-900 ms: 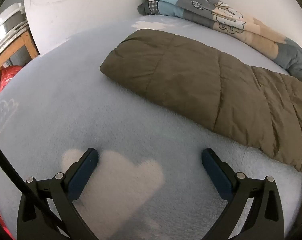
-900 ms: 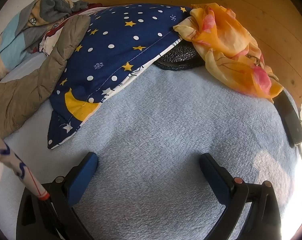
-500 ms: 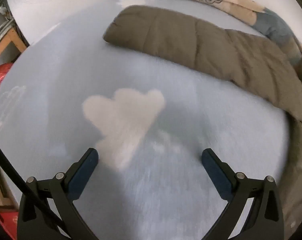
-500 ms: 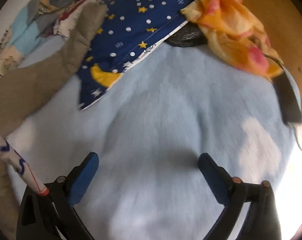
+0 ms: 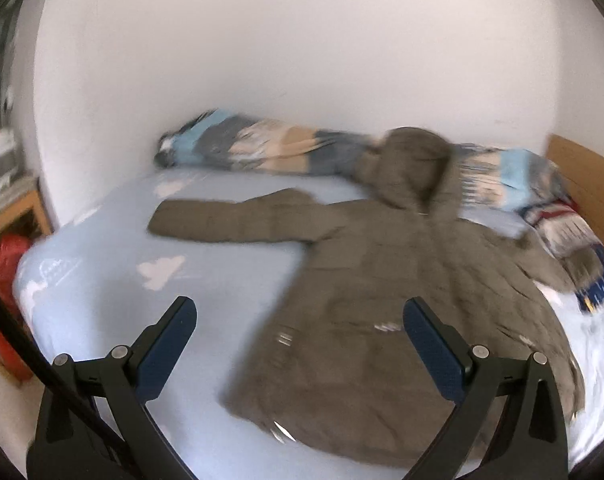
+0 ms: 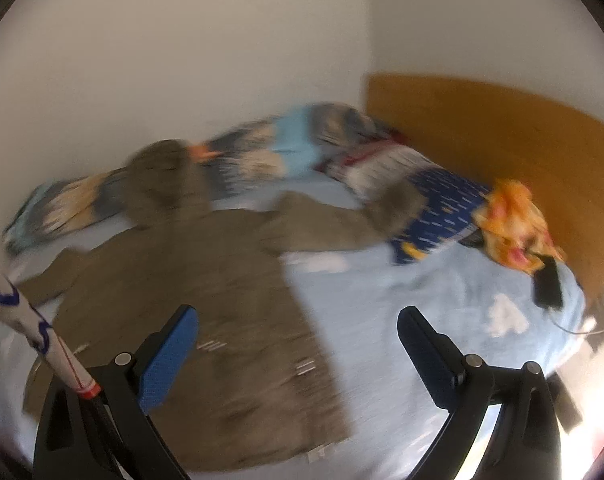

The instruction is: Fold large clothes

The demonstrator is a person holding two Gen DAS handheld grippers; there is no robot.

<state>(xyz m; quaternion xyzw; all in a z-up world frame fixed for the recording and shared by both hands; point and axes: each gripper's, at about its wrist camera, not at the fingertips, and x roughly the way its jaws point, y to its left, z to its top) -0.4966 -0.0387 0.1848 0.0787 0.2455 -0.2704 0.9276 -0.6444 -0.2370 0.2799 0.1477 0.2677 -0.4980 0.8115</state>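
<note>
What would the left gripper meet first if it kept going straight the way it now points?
Most likely the brown coat spread on the light blue bed: the open left gripper points down at the coat's body, near its left edge. The frame is blurred, so the exact spot is uncertain.

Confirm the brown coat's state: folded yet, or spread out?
Spread out. The brown coat lies flat on the bed, both sleeves out sideways, hood at the top; no fold visible.
</note>
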